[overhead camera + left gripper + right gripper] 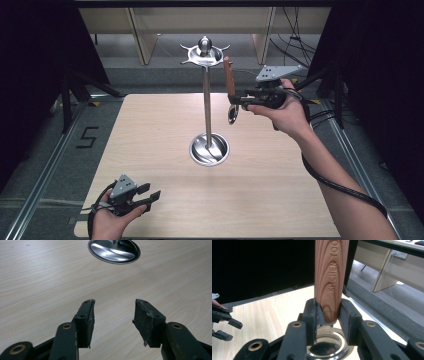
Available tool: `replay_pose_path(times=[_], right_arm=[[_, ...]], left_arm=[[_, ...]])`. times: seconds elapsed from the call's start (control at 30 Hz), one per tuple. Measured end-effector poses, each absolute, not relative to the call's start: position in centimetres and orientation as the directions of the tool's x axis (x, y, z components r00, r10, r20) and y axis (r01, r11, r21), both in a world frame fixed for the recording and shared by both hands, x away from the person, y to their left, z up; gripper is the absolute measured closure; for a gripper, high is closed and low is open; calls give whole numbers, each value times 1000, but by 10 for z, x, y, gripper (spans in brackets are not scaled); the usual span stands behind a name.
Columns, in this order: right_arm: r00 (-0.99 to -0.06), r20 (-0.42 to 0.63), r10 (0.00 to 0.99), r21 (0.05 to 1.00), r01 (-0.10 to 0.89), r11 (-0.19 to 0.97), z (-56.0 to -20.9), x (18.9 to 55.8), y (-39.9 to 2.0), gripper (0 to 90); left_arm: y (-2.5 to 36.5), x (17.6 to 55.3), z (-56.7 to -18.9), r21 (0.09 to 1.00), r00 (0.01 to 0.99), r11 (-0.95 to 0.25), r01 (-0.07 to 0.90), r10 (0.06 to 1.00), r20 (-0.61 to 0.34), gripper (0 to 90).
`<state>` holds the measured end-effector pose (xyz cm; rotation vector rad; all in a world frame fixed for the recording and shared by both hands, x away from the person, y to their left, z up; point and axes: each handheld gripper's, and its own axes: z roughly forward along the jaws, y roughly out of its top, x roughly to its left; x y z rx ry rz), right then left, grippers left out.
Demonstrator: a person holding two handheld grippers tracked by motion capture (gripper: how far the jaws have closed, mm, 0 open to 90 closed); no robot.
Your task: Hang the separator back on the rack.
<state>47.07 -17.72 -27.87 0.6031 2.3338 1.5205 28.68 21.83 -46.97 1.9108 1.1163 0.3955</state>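
Note:
A steel utensil stand rises from the table's middle: a round base (209,149), a thin pole (206,105) and a hooked top ring (204,52). My right gripper (236,100) is held in the air to the right of the pole, shut on a wooden-handled kitchen tool (229,77). The handle (331,277) points up and the shiny metal head (233,114) hangs below the jaws. In the right gripper view the head (325,345) gleams under the clamped handle. My left gripper (150,192) rests low near the table's front left, open and holding nothing (113,312).
The light wooden table (280,175) is bare around the stand. The stand's base (114,250) lies ahead of the left jaws. Dark curtains flank the table, with cables and wooden furniture legs on the floor behind it.

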Motion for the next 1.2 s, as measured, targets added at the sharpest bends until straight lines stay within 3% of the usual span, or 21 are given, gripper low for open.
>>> replay_pose_path(times=[0.13, 0.3, 0.77, 1.2], right_arm=[[-867, -44, 497, 921, 158, 356, -280, 466, -177, 583], [-851, -57, 522, 925, 152, 349, -283, 454, -184, 532], [-789, -53, 612, 937, 173, 304, -320, 410, -242, 505], [-704, 40, 709, 904, 328, 274, -388, 379, -308, 482]], left_arm=[[218, 287, -470, 809, 546, -215, 547, 824, -151, 496], [218, 287, -469, 808, 549, -224, 545, 824, -142, 496], [219, 286, -468, 819, 531, -209, 535, 837, -133, 493], [218, 287, -469, 817, 518, -203, 541, 845, -133, 478]])
